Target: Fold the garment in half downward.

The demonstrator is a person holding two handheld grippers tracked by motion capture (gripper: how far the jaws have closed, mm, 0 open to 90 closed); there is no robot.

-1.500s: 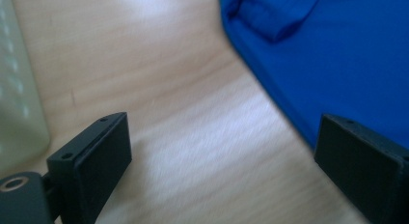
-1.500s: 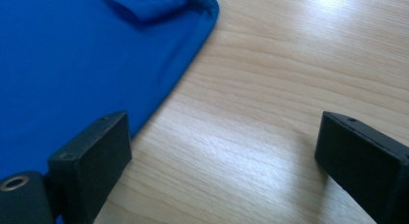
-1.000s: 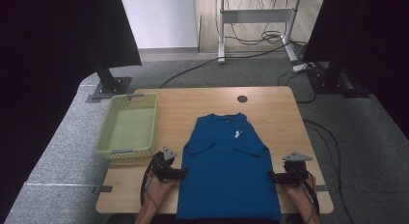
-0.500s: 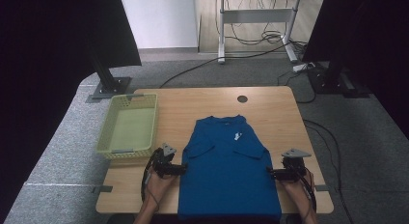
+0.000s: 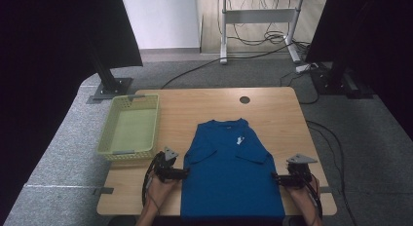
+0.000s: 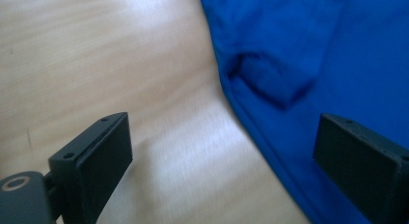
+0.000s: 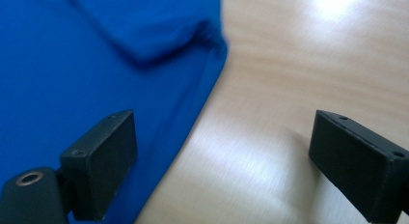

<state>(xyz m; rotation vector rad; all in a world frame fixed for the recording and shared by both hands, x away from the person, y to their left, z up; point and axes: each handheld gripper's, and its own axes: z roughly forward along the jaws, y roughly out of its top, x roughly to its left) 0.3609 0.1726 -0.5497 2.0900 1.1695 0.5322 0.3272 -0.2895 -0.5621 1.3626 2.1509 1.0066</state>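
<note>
— Where the blue shirt (image 5: pixel 231 175) lies flat on the table (image 5: pixel 272 114), how are the two hands placed?

— One at each side of it, low on the near half. Both forearms come in from the near edge and point forward, and each hand turns its tool inward toward the cloth. The left gripper (image 5: pixel 182 174) sits at the shirt's left edge, just below the folded-in sleeve. The right gripper (image 5: pixel 276 177) sits at the right edge, about level with the other one.

— Are they gripping the cloth?

— No, both are spread wide and hold nothing. In the left gripper view the left gripper (image 6: pixel 222 161) straddles the shirt's edge (image 6: pixel 337 64): one jaw stands over bare wood, the other over blue cloth. The right gripper view mirrors that, with the right gripper (image 7: pixel 222 161) set across the hem (image 7: pixel 96 64), one jaw over cloth and one over wood.

— Do the jaws touch the cloth?

— I cannot tell; they hang close above it.

— And the shirt itself?

— It lies face up in the middle of the table, collar away from the person, both sleeves tucked in over the chest, lower hem at the near edge. A green basket (image 5: pixel 129 126) stands on the left part of the table, apart from the shirt and just beyond the left hand (image 5: pixel 163 187).
</note>
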